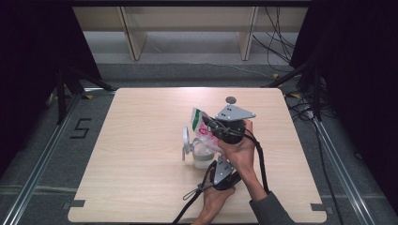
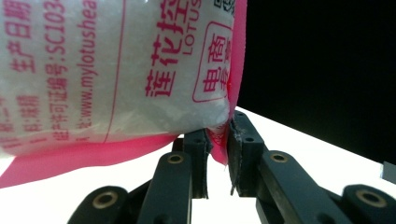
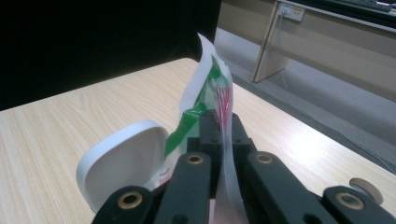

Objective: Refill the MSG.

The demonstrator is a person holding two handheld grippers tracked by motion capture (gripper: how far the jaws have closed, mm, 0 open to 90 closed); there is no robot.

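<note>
Pale wooden surface (image 1: 141, 178) carries a clear container (image 1: 202, 157) with its white lid (image 1: 187, 139) flipped open. Above it, a tilted bag (image 1: 202, 127) is pinched by both: the left hand-held gripper (image 2: 217, 140) at a pink corner, the right hand-held gripper (image 3: 223, 122) on its edge.

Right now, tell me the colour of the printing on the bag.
Pink-red lettering on the white bag, with a pink edge; clearest in the left gripper view.

Light wood table (image 1: 141, 183). Small grey disc (image 1: 230, 100) near far edge, lying flat. Numeral 5 (image 1: 80, 128) marked on floor left of table. Cables (image 1: 277, 42) trailing on floor, far right. Pale bench legs (image 1: 131, 33) beyond.
</note>
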